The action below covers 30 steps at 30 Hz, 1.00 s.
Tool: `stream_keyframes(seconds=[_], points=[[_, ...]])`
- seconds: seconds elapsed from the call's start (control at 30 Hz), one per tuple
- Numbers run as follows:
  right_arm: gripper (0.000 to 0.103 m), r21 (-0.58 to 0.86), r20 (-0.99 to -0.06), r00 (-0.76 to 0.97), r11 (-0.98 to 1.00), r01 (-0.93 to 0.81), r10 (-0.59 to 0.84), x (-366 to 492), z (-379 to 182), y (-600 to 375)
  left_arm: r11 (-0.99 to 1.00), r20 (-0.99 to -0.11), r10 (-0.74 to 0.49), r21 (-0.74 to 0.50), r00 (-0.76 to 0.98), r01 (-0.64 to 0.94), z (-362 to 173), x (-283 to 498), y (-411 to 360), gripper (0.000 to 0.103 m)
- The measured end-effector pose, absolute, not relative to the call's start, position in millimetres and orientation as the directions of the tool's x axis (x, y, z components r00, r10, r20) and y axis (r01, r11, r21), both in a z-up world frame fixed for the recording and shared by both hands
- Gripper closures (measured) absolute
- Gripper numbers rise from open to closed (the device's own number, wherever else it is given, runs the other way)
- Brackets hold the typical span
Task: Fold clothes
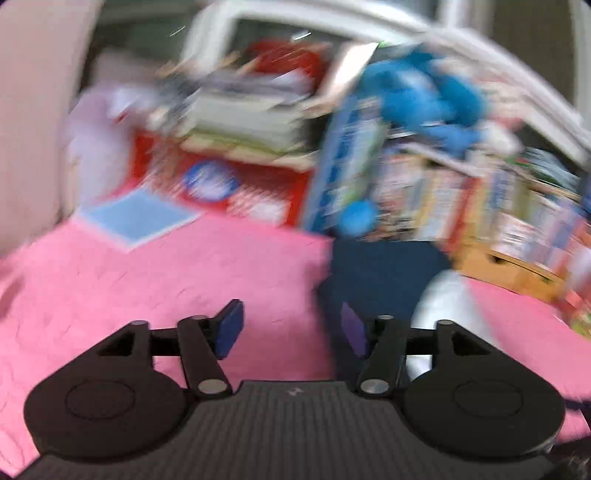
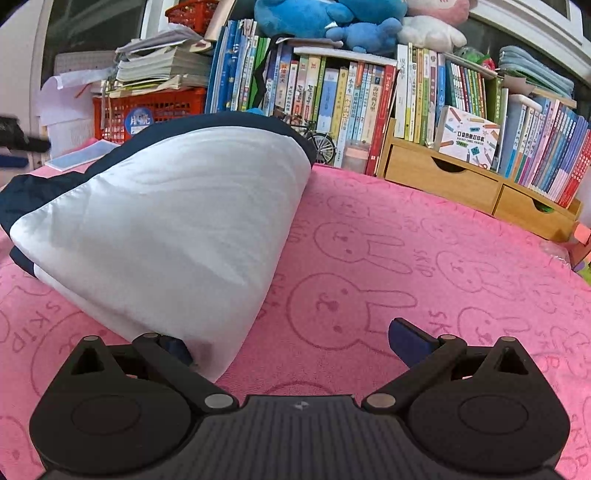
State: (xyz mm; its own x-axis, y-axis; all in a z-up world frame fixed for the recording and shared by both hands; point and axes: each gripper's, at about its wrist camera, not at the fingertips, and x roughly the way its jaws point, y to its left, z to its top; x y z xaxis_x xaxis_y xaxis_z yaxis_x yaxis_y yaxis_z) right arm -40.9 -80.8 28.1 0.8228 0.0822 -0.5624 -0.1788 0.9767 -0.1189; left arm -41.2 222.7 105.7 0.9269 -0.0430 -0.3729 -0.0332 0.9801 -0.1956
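A folded white and navy garment [image 2: 177, 229] lies on the pink rabbit-print cloth [image 2: 406, 258], with its navy side [image 2: 221, 123] at the back. My right gripper [image 2: 293, 347] stands wide open low over the cloth. Its left fingertip [image 2: 177, 349] sits against the garment's near white corner, and the right fingertip [image 2: 410, 343] is over bare cloth. The left wrist view is blurred. There my left gripper [image 1: 291, 328] is open with nothing between its pads, above the pink cloth [image 1: 166, 280]. The navy garment [image 1: 384, 273] and its white part [image 1: 443, 306] lie just ahead to the right.
Behind the cloth stand a row of books [image 2: 351, 96], a red basket [image 2: 155, 110] stacked with papers, wooden drawers [image 2: 443, 177], a small model bicycle [image 2: 319, 144] and blue plush toys [image 2: 332, 18]. A light blue notebook [image 2: 83, 155] lies at the back left.
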Motion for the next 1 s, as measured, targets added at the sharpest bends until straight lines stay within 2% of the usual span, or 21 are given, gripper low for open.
stream_keyframes(seconds=[0.07,0.13,0.23,0.33,0.4,0.6,0.7,0.77,0.9,1.0], points=[[0.0,-0.12,-0.562,0.823,0.976,-0.181,0.083,-41.1,28.3,-82.0,0.996,-0.342,-0.056,-0.087,0.938,0.028,106.6,-55.3,194.6,0.025],[0.0,-0.121,-0.561,0.824,0.976,-0.18,0.082,-41.2,28.6,-82.2,0.997,-0.325,-0.055,0.032,0.944,0.069,103.3,-66.3,164.3,0.025],[0.0,-0.123,-0.56,0.825,0.977,-0.177,0.079,-41.5,28.7,-82.2,0.987,-0.382,-0.026,0.138,0.924,0.085,85.5,-59.8,133.7,0.022],[0.0,-0.123,-0.559,0.825,0.977,-0.176,0.078,-41.5,28.5,-82.5,0.976,-0.433,0.054,0.214,0.9,0.044,62.8,-48.6,127.9,0.022],[0.0,-0.125,-0.56,0.825,0.976,-0.177,0.078,-41.4,28.3,-82.1,0.969,-0.45,0.103,0.248,0.887,0.013,50.1,-43.2,129.8,0.013],[0.0,-0.15,-0.545,0.836,0.972,-0.181,0.071,-47.6,28.3,-78.1,0.966,-0.46,0.13,0.259,0.878,-0.007,43.7,-38.4,131.7,0.011],[0.009,-0.198,-0.52,0.849,0.954,-0.226,0.093,-58.7,29.2,-68.8,0.977,-0.47,0.118,0.211,0.875,-0.019,44.0,-39.3,139.2,0.009],[0.02,-0.232,-0.505,0.857,0.94,-0.251,0.104,-63.3,29.5,-65.8,0.987,-0.482,0.105,0.158,0.87,-0.032,45.4,-38.8,148.0,0.008],[0.021,-0.235,-0.497,0.86,0.936,-0.262,0.116,-64.0,32.9,-76.9,0.996,-0.507,0.083,0.071,0.858,-0.054,45.9,-37.3,164.9,0.006],[0.023,-0.302,-0.446,0.892,0.926,-0.225,0.071,-70.7,33.7,-79.0,0.996,-0.5,0.075,0.082,0.863,-0.04,45.4,-39.9,162.7,0.006]])
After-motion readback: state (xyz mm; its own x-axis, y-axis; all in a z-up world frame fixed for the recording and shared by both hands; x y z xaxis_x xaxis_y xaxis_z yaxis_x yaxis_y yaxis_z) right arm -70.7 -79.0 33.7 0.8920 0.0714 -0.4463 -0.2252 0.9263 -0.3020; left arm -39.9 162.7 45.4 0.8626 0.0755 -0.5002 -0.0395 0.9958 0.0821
